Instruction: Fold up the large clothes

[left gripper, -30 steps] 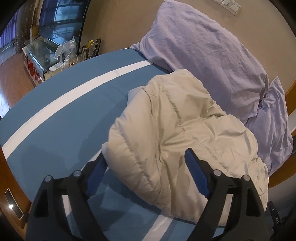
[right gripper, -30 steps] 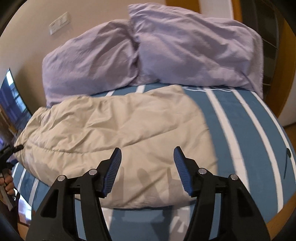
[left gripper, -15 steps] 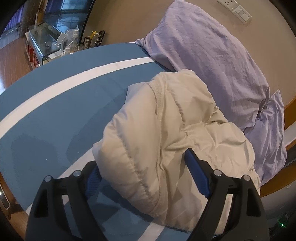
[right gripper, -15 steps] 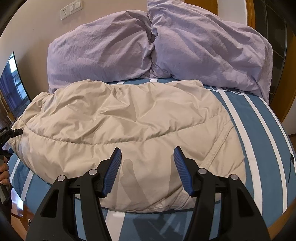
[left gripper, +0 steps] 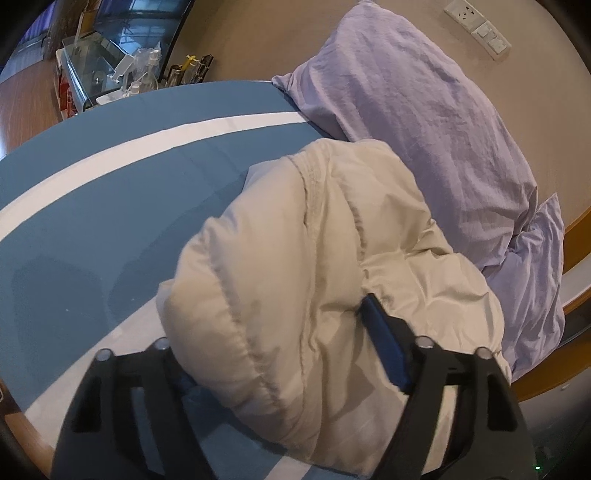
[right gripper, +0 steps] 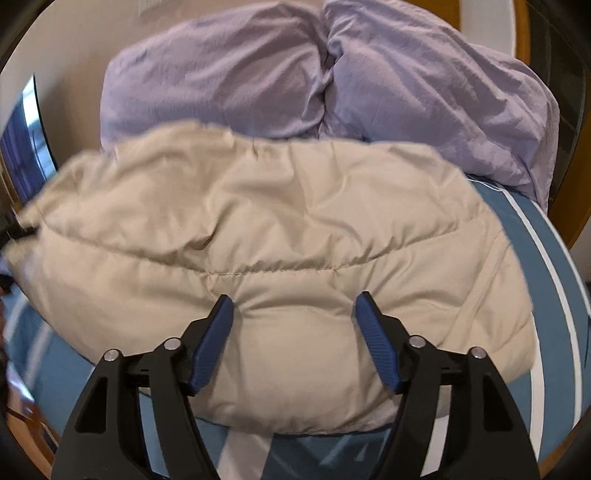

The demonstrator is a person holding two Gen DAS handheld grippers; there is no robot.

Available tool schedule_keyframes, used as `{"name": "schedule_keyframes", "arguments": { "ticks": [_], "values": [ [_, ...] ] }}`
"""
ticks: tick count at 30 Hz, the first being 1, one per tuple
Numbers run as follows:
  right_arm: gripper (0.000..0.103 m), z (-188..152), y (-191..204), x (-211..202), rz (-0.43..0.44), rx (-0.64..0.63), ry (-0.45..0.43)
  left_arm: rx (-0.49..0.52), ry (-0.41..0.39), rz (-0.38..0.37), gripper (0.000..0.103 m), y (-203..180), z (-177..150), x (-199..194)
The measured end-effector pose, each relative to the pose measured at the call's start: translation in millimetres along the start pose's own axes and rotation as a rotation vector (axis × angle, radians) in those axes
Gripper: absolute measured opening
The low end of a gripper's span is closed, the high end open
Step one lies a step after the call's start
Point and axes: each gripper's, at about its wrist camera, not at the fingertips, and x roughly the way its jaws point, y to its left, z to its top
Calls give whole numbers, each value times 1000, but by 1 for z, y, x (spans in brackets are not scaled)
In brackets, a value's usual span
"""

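Jacket: a beige quilted puffer jacket (right gripper: 280, 236), bunched and folded over itself, stitched seams running across its puffy panels; creased all over.
Jacket place: it lies on the bed (left gripper: 110, 192), on a blue cover with white stripes, its far edge at 12 o'clock touching two lilac pillows (right gripper: 332, 81).
Left gripper (left gripper: 273, 354): its fingers have just been closing and sit around a thick fold at the jacket's end. The right finger (left gripper: 384, 350) presses into the fabric; the left finger is mostly hidden under the bulge at 8 o'clock, so I cannot tell whether the fold is truly clamped.
Right gripper (right gripper: 295, 339): its fingers have just been opening and stand wide apart. Both blue tips (right gripper: 364, 314) dent the jacket's top surface near its near edge; nothing is pinched between them.
Surroundings: a wall socket plate (left gripper: 476, 26) at 1 o'clock in the left view; a cluttered glass stand (left gripper: 103, 66) at 10 o'clock.
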Motion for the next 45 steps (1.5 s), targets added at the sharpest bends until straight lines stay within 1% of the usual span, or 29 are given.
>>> {"name": "schedule_keyframes", "arguments": {
  "ticks": [2, 3, 5, 6, 8, 11, 15, 18, 23, 29, 33, 37, 39, 42, 45],
  "values": [
    [73, -2, 3, 3, -19, -16, -7, -2, -11, -10, 56, -2, 2, -2],
    [73, -2, 4, 6, -25, -17, -2, -4, -14, -20, 52, -2, 3, -4],
    [73, -1, 2, 8, -25, -11, 8, -15, -18, -46, 36, -3, 7, -8],
    [73, 0, 2, 10, -24, -8, 14, -21, -17, -68, 34, -5, 10, -12],
    [73, 0, 1, 12, -26, -9, 19, -24, -19, -88, 28, -11, 13, -17],
    [73, -2, 3, 13, -38, -18, 21, -4, -37, -119, 26, -28, 17, -29],
    [73, -2, 4, 15, -48, -24, 27, 48, -67, -188, 25, -60, 20, -50],
    [73, -2, 5, 17, -61, -33, 30, 108, -89, -250, 25, -93, 16, -69],
    [74, -2, 6, 18, -65, -44, 33, 208, -95, -326, 25, -141, 0, -89],
    [75, 1, 2, 18, -42, -46, 43, 330, -68, -409, 25, -203, -33, -103],
    [75, 3, -4, 13, -3, -48, 41, 422, -44, -439, 25, -244, -62, -104],
    [74, 3, -18, -3, 51, -37, 17, 506, -22, -441, 25, -277, -91, -95],
    [74, 3, -25, -10, 45, -31, 3, 542, -3, -440, 25, -294, -107, -89],
    [74, 1, -42, -23, 51, -8, -17, 577, 23, -444, 25, -307, -126, -83],
    [74, -1, -66, -34, 13, 25, -40, 613, 51, -443, 26, -323, -144, -74]
  ]
}}
